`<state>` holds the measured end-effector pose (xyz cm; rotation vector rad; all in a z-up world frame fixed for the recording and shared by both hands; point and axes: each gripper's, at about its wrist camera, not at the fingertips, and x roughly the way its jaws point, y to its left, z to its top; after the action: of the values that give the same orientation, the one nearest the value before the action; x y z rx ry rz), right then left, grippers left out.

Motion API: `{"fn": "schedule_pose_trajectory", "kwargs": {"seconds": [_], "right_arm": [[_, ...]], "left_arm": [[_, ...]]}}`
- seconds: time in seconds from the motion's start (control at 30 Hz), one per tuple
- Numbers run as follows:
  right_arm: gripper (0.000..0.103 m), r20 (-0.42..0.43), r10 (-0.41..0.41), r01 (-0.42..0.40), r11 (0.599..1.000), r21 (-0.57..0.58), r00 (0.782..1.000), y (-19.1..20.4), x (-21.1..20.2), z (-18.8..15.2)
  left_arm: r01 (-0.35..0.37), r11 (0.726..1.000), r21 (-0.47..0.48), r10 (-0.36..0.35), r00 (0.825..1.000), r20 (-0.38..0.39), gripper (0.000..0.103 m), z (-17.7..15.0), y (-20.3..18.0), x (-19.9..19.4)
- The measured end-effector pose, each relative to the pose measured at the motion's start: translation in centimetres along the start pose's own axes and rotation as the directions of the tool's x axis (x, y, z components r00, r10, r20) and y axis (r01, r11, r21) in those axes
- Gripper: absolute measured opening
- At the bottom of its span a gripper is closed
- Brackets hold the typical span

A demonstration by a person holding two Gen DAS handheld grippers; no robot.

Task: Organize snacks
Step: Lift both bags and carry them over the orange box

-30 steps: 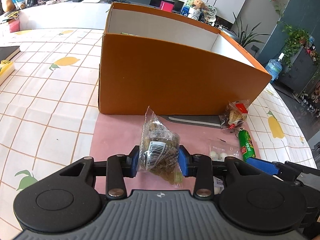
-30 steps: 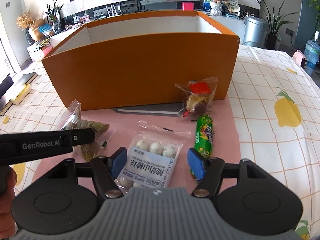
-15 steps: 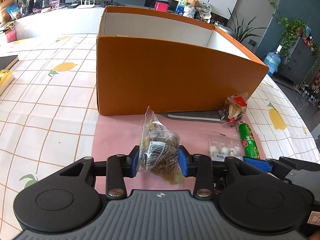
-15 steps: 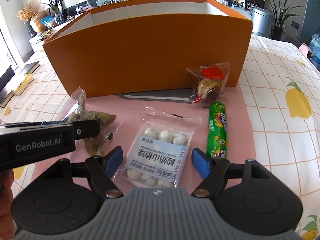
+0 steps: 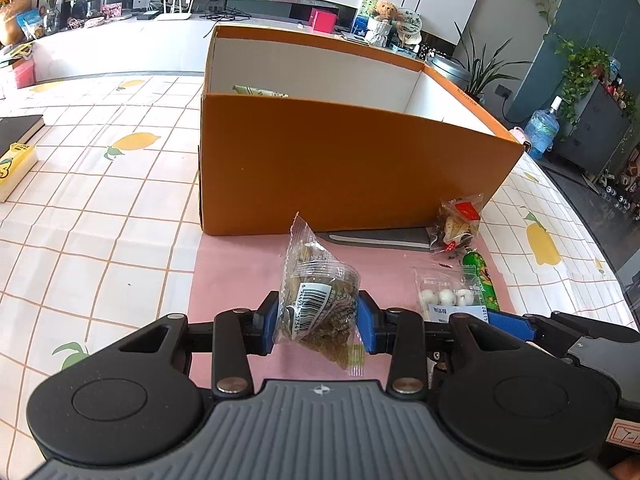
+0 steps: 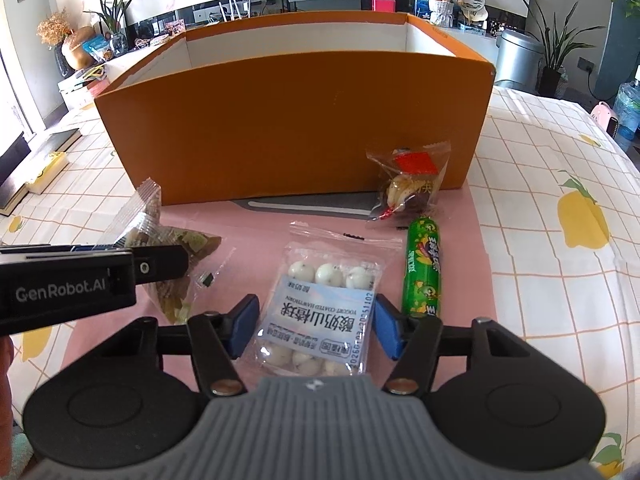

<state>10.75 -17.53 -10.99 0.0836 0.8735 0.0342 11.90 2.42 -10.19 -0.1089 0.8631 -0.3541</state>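
My left gripper [image 5: 318, 316] is shut on a clear packet of brown snacks [image 5: 316, 300] and holds it above the pink mat [image 5: 236, 272], in front of the orange box [image 5: 340, 168]. The packet also shows in the right wrist view [image 6: 172, 244]. My right gripper [image 6: 314, 320] is open, its blue pads on either side of a bag of white yogurt balls [image 6: 320, 304] lying on the mat. A green sausage stick [image 6: 424, 268] and a red-labelled clear packet [image 6: 408, 180] lie to the right.
The orange box [image 6: 296, 124] is open-topped, with a snack pack [image 5: 260, 91] inside at its far left. A grey card [image 6: 312, 208] lies under its front edge. A book and a yellow box [image 5: 12, 164] sit at the table's left.
My left gripper has risen with the brown snack packet, so the box's inside shows more. My right gripper has moved forward around the yogurt ball bag and narrowed its jaws.
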Motion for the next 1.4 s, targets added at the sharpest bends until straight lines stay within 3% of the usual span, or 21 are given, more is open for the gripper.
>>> {"fn": "schedule_pose_trajectory", "kwargs": {"seconds": [0.4, 0.7, 1.13, 1.4], "right_arm": [[0.059, 0.107, -0.003, 0.008, 0.999, -0.045, 0.994, -0.4, -5.5, -0.2], [0.058, 0.168, -0.011, 0.022, 0.998, -0.065, 0.986, -1.4, -9.2, 0.9], [0.057, 0.262, 0.016, 0.035, 0.982, -0.185, 0.965, -2.4, -13.3, 7.1], [0.057, 0.277, 0.024, 0.053, 0.963, -0.266, 0.961, -2.5, -12.7, 12.1]], "left_arm": [[0.004, 0.999, 0.051, -0.008, 0.997, 0.075, 0.044, 1.1, -2.7, -4.3], [-0.03, 0.996, 0.082, 0.019, 0.99, 0.14, 0.044, 2.5, -4.4, -7.0], [-0.068, 0.985, 0.158, 0.03, 0.972, 0.232, 0.044, 6.7, -6.7, -8.8], [-0.094, 0.975, 0.2, 0.042, 0.967, 0.251, 0.044, 9.8, -7.2, -7.6]]}}
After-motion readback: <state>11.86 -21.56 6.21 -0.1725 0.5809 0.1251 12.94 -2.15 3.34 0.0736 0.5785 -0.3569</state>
